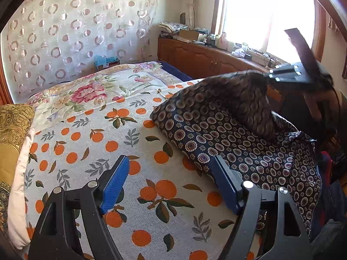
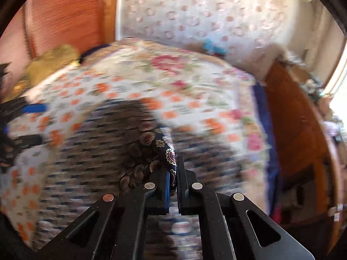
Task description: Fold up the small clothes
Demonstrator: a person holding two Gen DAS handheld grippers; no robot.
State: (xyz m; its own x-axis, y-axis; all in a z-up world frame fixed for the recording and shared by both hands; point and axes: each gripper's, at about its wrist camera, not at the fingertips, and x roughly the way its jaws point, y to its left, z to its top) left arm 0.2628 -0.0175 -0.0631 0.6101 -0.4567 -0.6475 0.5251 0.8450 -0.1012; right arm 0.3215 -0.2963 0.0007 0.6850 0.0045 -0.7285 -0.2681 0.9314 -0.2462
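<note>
- A dark navy garment printed with small round medallions (image 1: pixel 227 138) is lying on the orange-and-leaf patterned bedspread (image 1: pixel 138 173), toward the bed's near right side, with one corner pulled up into a peak.
- The right gripper (image 2: pixel 176 169) is clamping that raised corner between its closed jaws; the cloth is bunching out ahead of the fingertips, and in the left wrist view the corner is rising to the tool at upper right.
- The left gripper (image 1: pixel 173 182) is hovering over the bedspread with its blue-padded fingers (image 1: pixel 115 184) spread wide and holding nothing; its right finger is sitting at the garment's near edge.
- Judged step: carrying the lifted corner across to make a fold.
- For a clean fold, the free gripper is best pinning the near edge flat while the corner is travelling low and straight, so that the layers are meeting edge to edge.
- Heavy blur in the right wrist view is leaving the fabric's far edge unclear.
</note>
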